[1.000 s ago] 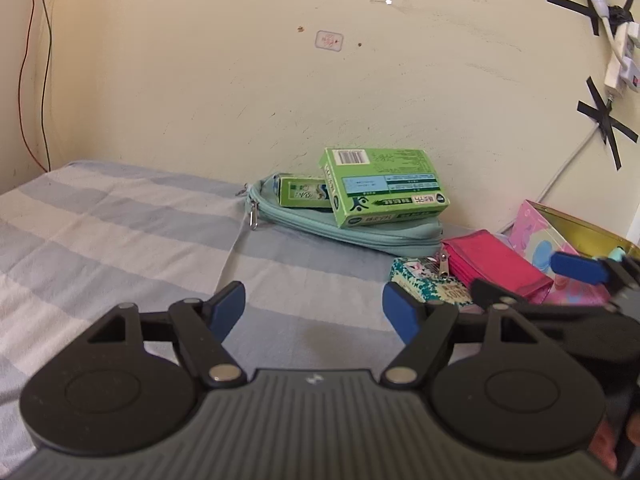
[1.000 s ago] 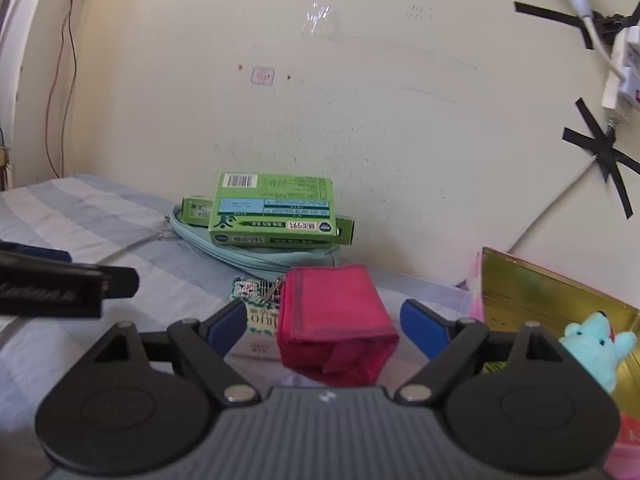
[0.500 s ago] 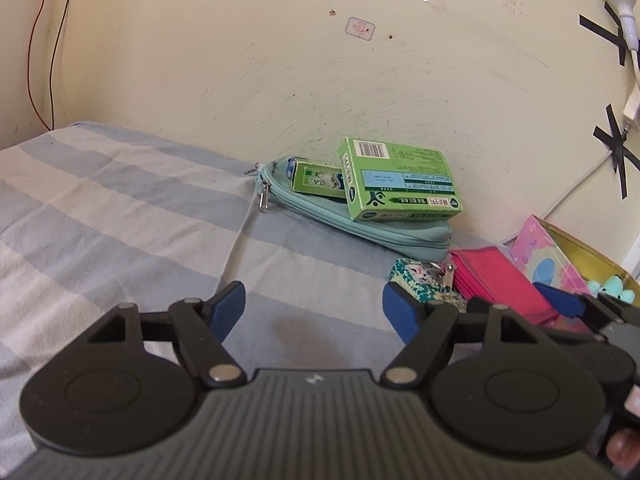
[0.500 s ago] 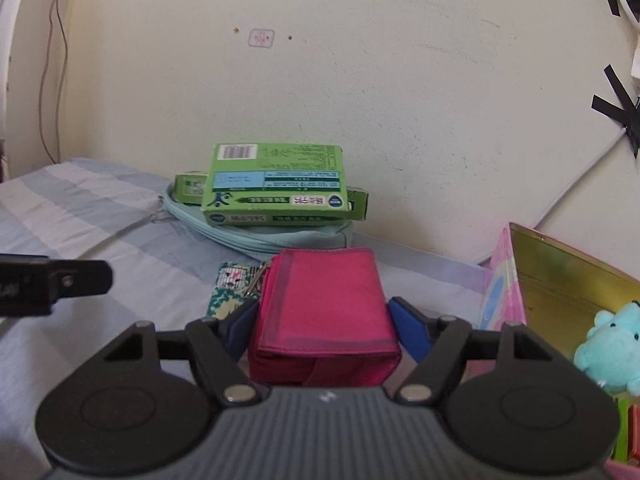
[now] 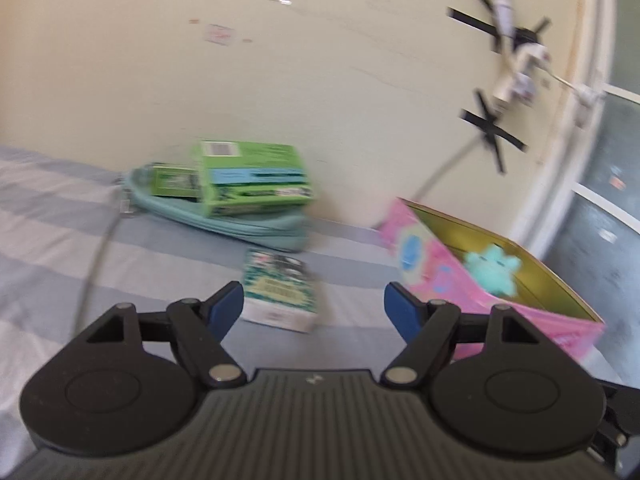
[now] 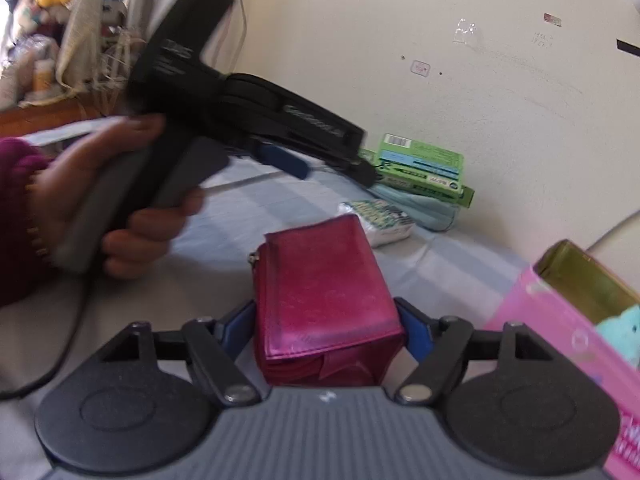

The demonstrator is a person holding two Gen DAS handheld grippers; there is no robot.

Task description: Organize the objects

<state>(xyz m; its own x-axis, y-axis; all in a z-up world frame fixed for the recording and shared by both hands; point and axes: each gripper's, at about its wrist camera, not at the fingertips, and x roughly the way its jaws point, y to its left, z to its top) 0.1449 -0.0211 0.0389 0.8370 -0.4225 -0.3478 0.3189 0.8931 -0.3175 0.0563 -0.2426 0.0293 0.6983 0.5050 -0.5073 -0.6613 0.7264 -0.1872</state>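
Observation:
My right gripper [image 6: 326, 326] has the red wallet [image 6: 324, 300] between its blue pads and carries it above the striped bed; the pads still touch its sides while the jaws are opening. Beside it on the right stands the open pink box [image 6: 560, 320] with a teal plush toy [image 6: 624, 332] inside. My left gripper [image 5: 314, 306] is open with nothing between its fingers, just short of a small patterned box [image 5: 280, 292] lying on the bed. A person's hand [image 6: 100, 200] holds that left gripper [image 6: 324, 166] at the left in the right wrist view.
Against the wall, green boxes [image 5: 256, 184] lie on a teal zip pouch [image 5: 240, 224]. The pink box [image 5: 440, 276] and its plush toy [image 5: 494, 268] sit at the right by a window frame. A taped cable runs down the wall. Striped bedding [image 5: 60, 240] spreads to the left.
My right gripper took hold of the red wallet and carried it away from the patterned box, swinging sideways. The left gripper turned right, toward the patterned box and pink box.

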